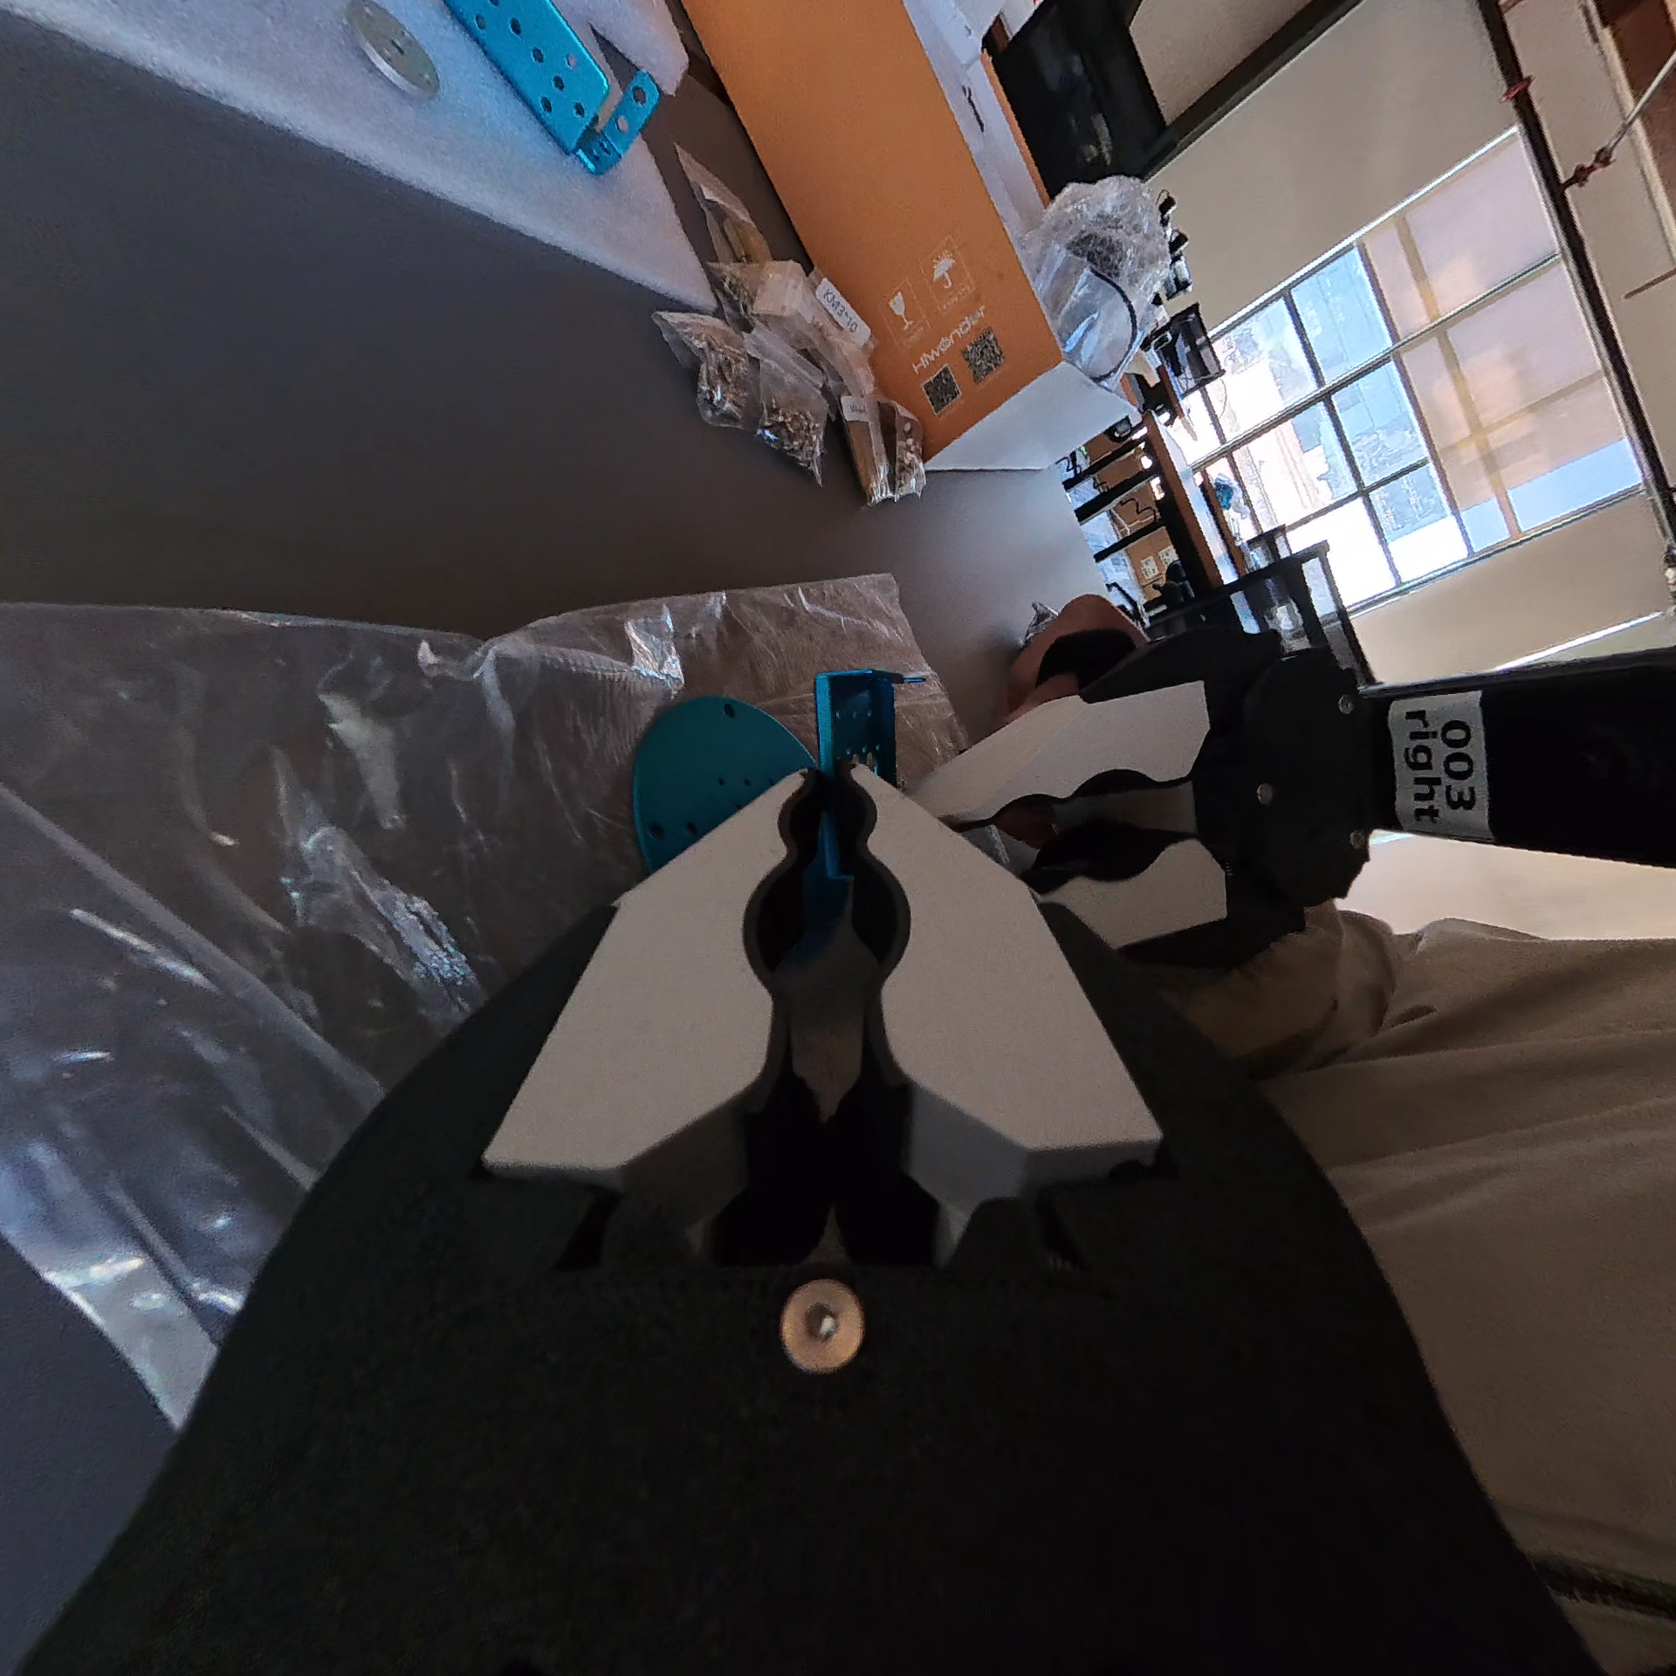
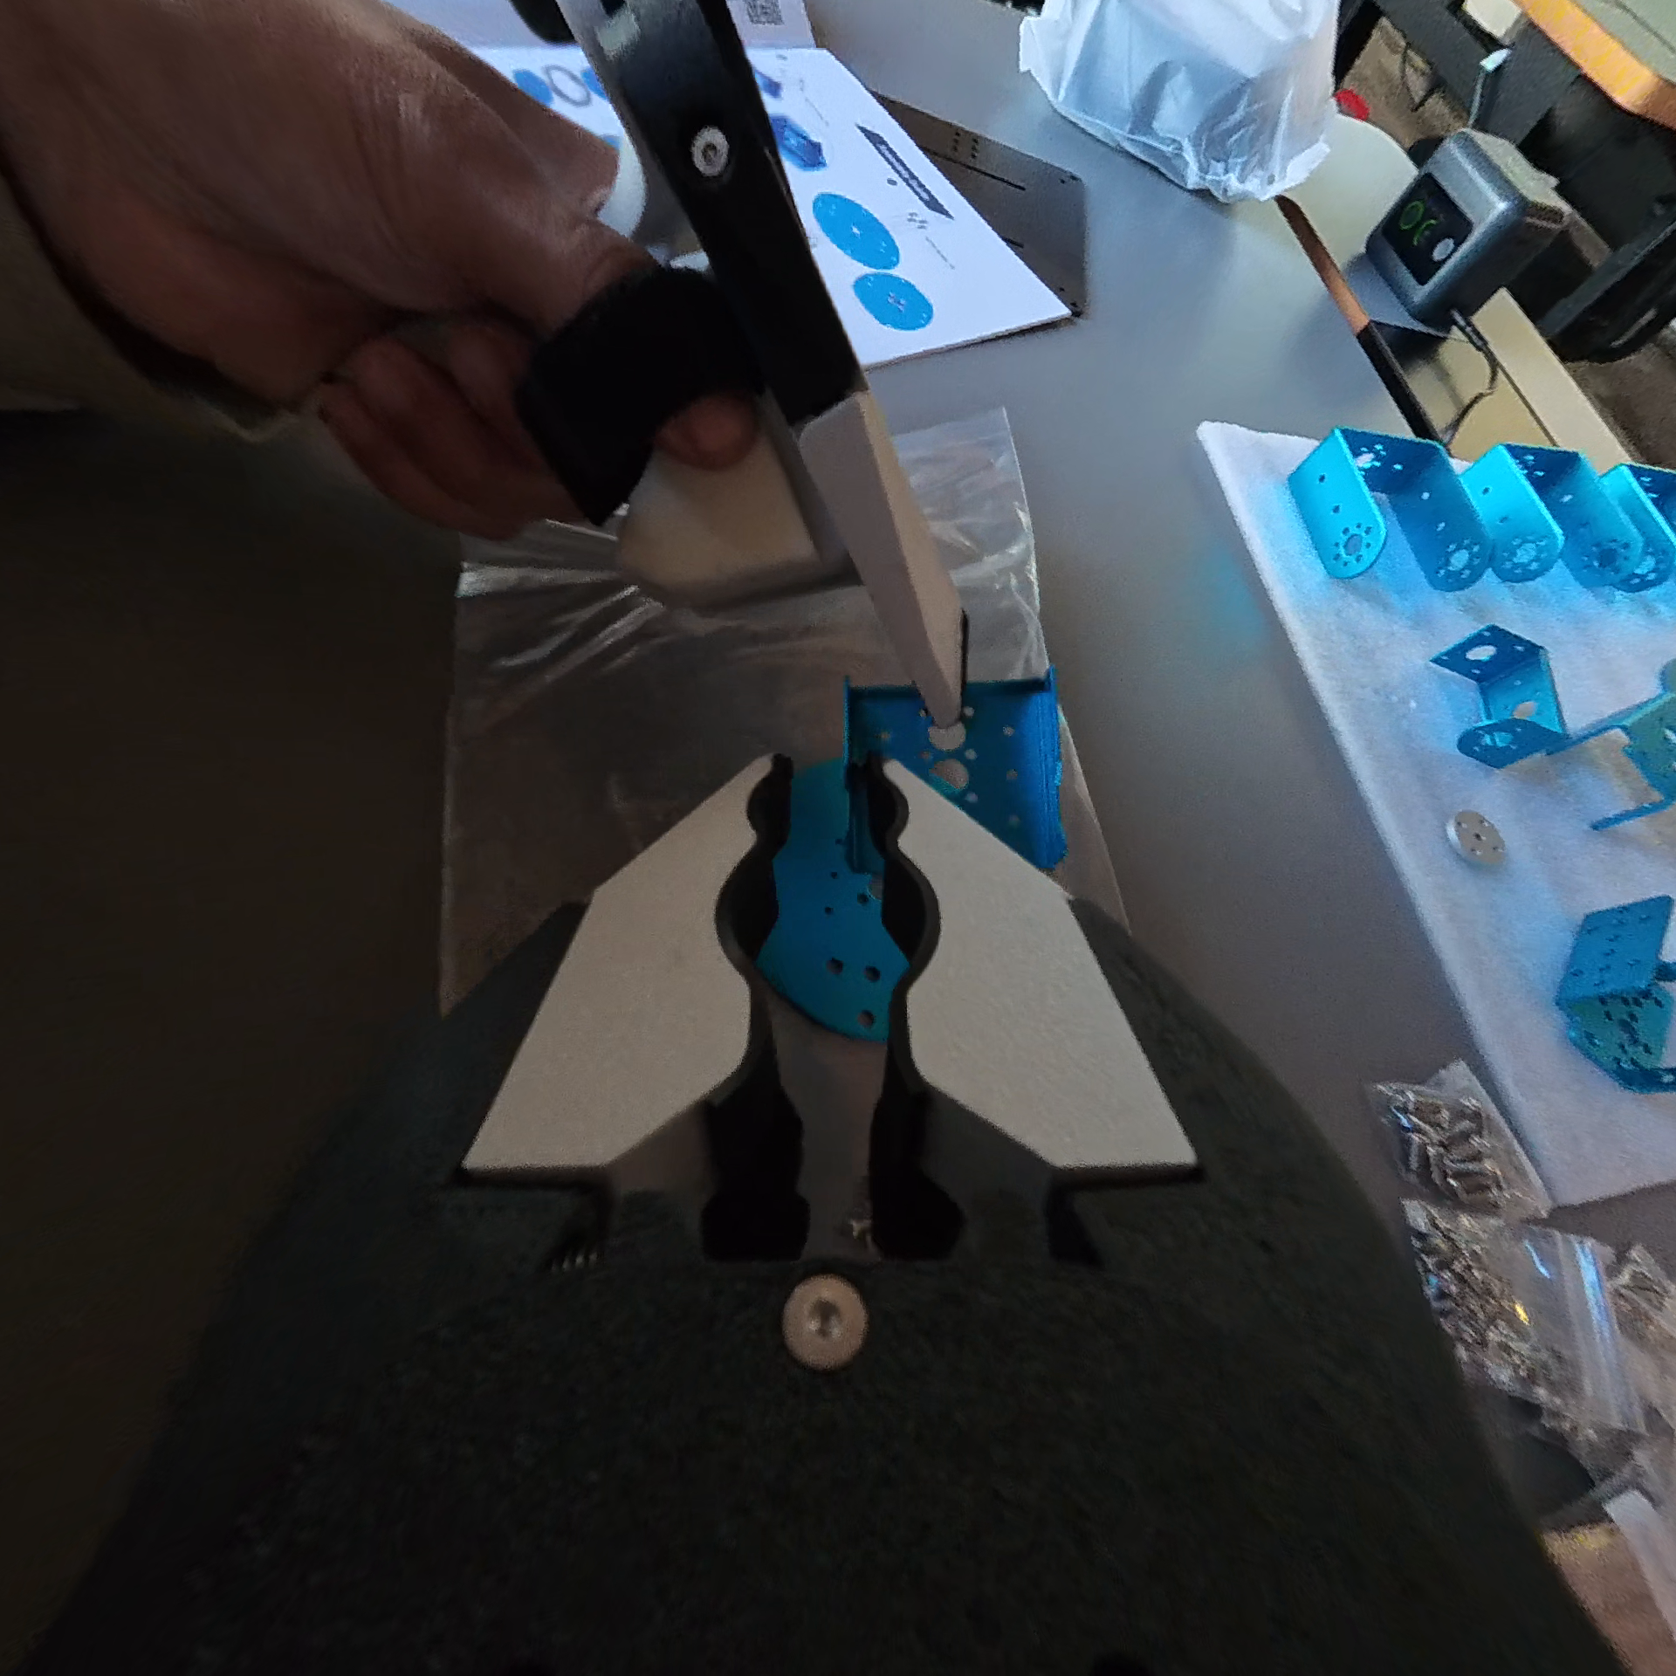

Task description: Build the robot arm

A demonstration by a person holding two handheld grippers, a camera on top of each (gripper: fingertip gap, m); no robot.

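A blue U-shaped bracket [image 1: 857, 725] with holes stands on a blue round disc [image 1: 703, 784] that lies on a clear plastic bag [image 1: 272, 771]. My left gripper [image 1: 830, 784] is shut on the bracket's thin wall. In the right wrist view the left gripper's fingers [image 2: 934, 671] come down from the upper left onto the bracket [image 2: 993, 780], held by a hand [image 2: 317, 227]. My right gripper [image 2: 832, 771] stands a narrow gap apart around the bracket's edge-on flange [image 2: 857, 807], above the disc [image 2: 830, 943]. The flange lies against its right pad. The right gripper also shows in the left wrist view [image 1: 934, 798].
A white foam sheet [image 2: 1342, 816] at the right carries several blue brackets [image 2: 1442, 526] and a silver hub [image 2: 1476, 836]. Bags of screws [image 2: 1487, 1270] lie near it and by an orange box [image 1: 889, 227]. A printed sheet [image 2: 907, 227] and a grey device [image 2: 1451, 218] lie farther back. The disc [image 2: 830, 943] lies around 5 centimeters away from my right fingertips.
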